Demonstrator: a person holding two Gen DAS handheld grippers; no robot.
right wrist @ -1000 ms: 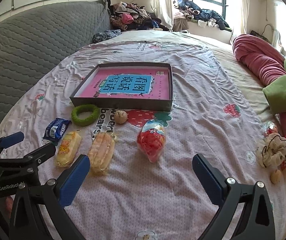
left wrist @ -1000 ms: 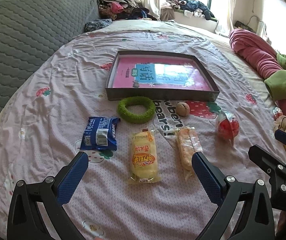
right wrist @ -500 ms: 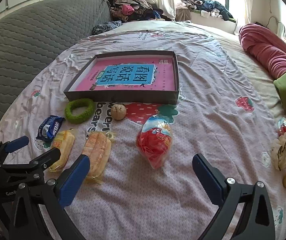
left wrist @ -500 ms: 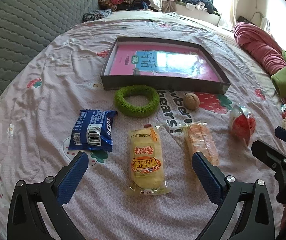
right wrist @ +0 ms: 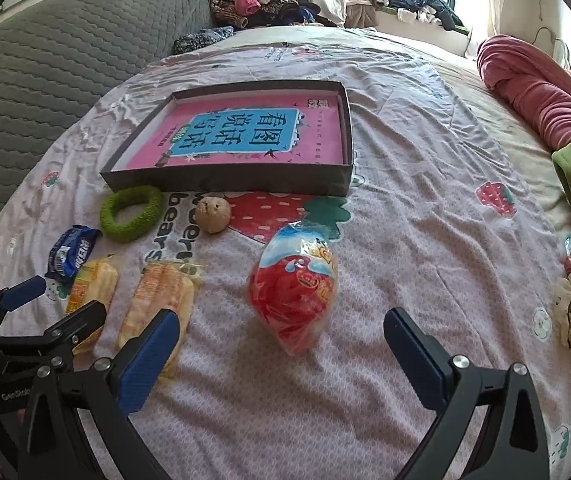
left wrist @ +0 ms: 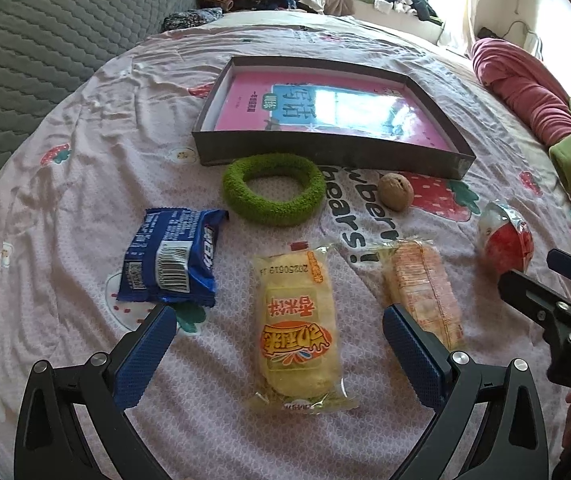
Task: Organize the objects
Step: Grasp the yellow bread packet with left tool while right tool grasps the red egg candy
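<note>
Closing in since a second ago: in the left wrist view the left gripper [left wrist: 279, 346] has dropped nearer the bed, jaws spread wide and empty, so a grab looks close. The yellow plastic-wrapped snack cake [left wrist: 295, 330] lies right between its blue pads. Over in the right wrist view, the right gripper [right wrist: 281, 354] gapes empty too, with the red crinkly snack bag [right wrist: 295, 294] just ahead; the shallow dark cardboard box [right wrist: 229, 182] waits beyond.
</note>
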